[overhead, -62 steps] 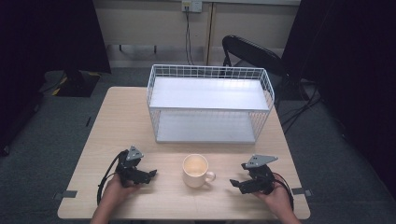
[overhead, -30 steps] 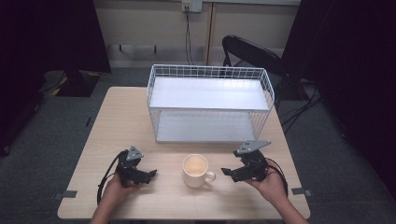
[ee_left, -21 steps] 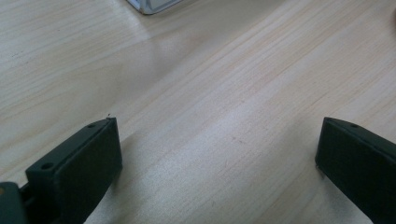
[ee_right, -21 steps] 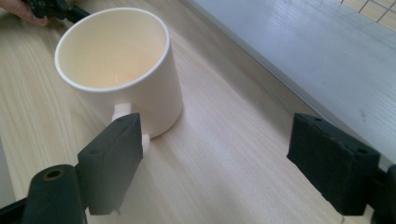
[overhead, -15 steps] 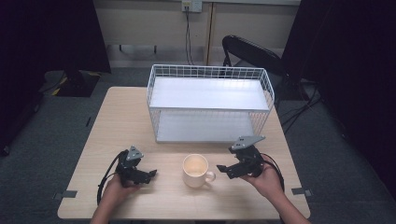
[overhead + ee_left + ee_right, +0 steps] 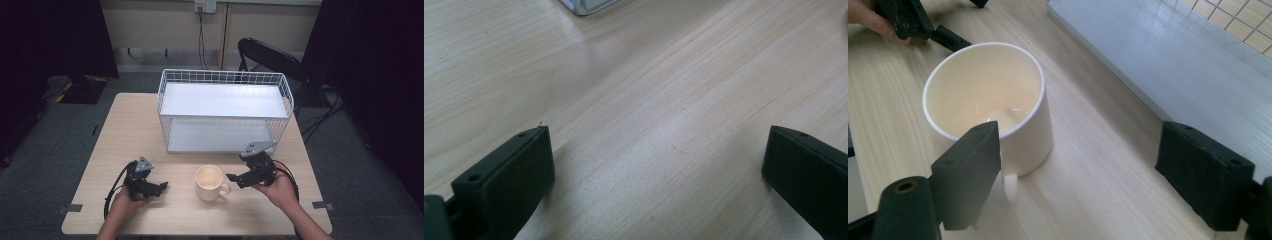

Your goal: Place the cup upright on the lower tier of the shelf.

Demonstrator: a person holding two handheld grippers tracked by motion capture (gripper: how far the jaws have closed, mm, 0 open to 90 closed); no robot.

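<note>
Cream mug [image 6: 210, 182] stands upright on the light wood table [image 6: 125, 130], near the front edge at centre, handle toward the person's right; looks empty inside in the right gripper view [image 6: 988, 102]. Right gripper [image 6: 236, 180] is held in the right hand [image 6: 276, 186] just beside the mug's handle side, jaws spread wide, not touching the mug; in its own view the left jaw overlaps the mug's near wall and the handle [image 6: 1009, 183] shows just beside that jaw. Left gripper [image 6: 159, 187] rests low at the table, left of the mug and apart from it, jaws spread wide over bare wood, holding nothing. White wire shelf rack [image 6: 224, 111] stands behind the mug, two shelves, both bare.
</note>
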